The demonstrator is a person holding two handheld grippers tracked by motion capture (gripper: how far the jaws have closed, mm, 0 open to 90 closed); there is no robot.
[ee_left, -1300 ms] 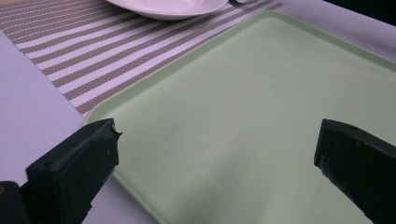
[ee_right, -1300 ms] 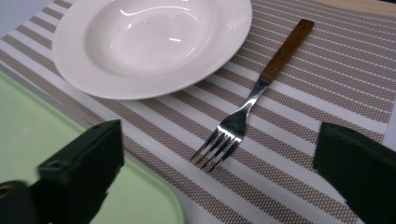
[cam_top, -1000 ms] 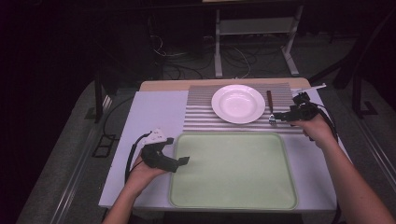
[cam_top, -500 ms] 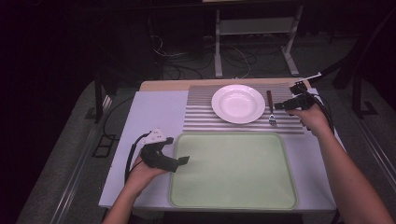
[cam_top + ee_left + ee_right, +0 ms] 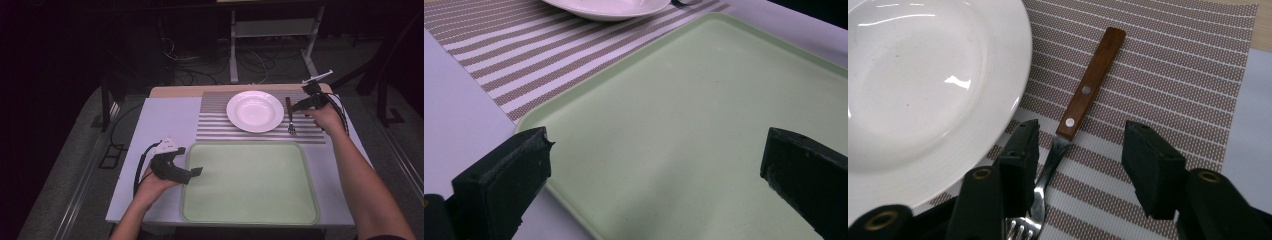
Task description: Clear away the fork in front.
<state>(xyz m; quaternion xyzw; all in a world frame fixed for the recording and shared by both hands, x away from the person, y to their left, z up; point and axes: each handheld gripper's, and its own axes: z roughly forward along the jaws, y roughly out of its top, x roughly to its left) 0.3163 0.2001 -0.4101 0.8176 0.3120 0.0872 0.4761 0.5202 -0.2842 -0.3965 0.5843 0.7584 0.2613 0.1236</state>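
Since the earlier high view, the right gripper has slid from the far right corner of the striped mat in toward the fork, and its jaws have just been closing around it. In the right gripper view they stand partly open either side of the fork's neck, where the steel meets the wooden handle; the left jaw lies just beside the metal, the right jaw well apart from it, and neither pad presses on it. The left gripper has stayed where it was, at the near left of the table.

The fork lies flat on the mat, just right of the white plate, handle pointing to the far side and tines to the near side. The plate holds nothing. Nearer the person lies a pale green tray, also bare inside.

In the left gripper view the left gripper's jaws stand wide open over the tray's left rim, with nothing between them; the mat and the plate's edge lie beyond.

No brand, label or writing can be read on anything.
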